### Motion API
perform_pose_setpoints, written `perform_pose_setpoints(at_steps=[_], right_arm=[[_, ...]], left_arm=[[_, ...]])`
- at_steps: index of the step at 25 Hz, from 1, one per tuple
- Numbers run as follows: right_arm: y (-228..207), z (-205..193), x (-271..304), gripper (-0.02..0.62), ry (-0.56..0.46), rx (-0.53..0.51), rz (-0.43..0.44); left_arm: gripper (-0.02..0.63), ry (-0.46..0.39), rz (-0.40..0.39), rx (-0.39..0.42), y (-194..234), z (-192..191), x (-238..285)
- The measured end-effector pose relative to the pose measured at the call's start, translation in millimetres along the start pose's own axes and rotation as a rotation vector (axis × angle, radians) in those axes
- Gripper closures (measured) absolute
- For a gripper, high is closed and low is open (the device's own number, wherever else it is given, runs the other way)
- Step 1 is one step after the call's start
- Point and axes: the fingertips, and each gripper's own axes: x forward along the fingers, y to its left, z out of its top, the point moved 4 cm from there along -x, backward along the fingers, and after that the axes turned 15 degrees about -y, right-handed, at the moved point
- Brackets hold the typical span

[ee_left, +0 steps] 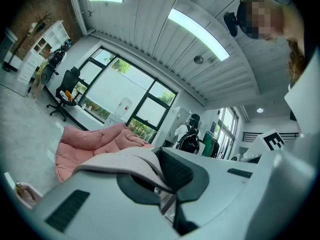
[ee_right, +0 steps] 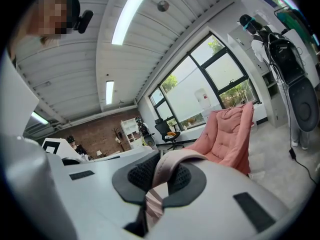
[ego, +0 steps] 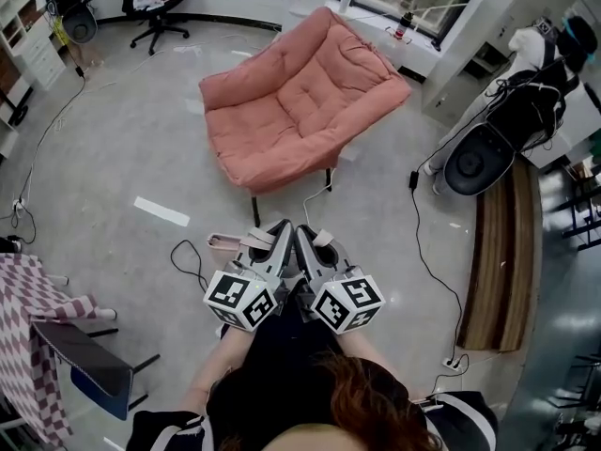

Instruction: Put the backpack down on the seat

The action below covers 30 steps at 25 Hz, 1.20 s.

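Your left gripper [ego: 279, 227] and right gripper [ego: 306, 233] are side by side. Each has its jaws closed tight on one pale strap, the left strap [ee_left: 122, 160] and the right strap [ee_right: 172, 165], two in all. The backpack [ego: 228, 243] is at your jaws with its body hidden beneath them, while the one pink seat [ego: 300, 101] stands ahead across bare floor [ego: 141, 148], and a black cable [ego: 191, 255] loops just left of the jaws.

Bright daylight from windows [ee_left: 115, 91], ceiling strips [ee_left: 197, 31] glaring; fisheye corners dark, foreground soft
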Motion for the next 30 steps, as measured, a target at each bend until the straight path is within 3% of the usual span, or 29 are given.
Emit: perform_pose_setpoints(at_steps=[13,26,30], right_arm=[[-1,-2,5,0.560,0.017,0.013,0.005],[-33,10,71,0.560,0.044,0.014,0.056],[-43,20,94,0.560,0.032,0.002,0.067]], left_arm=[[0.588,-0.003,0.006,-0.016,5,1,2],[0.588,-0.025,0.045,-0.002,43,10,62],[0.588,-0.043,0.028,0.038,51,18,85]])
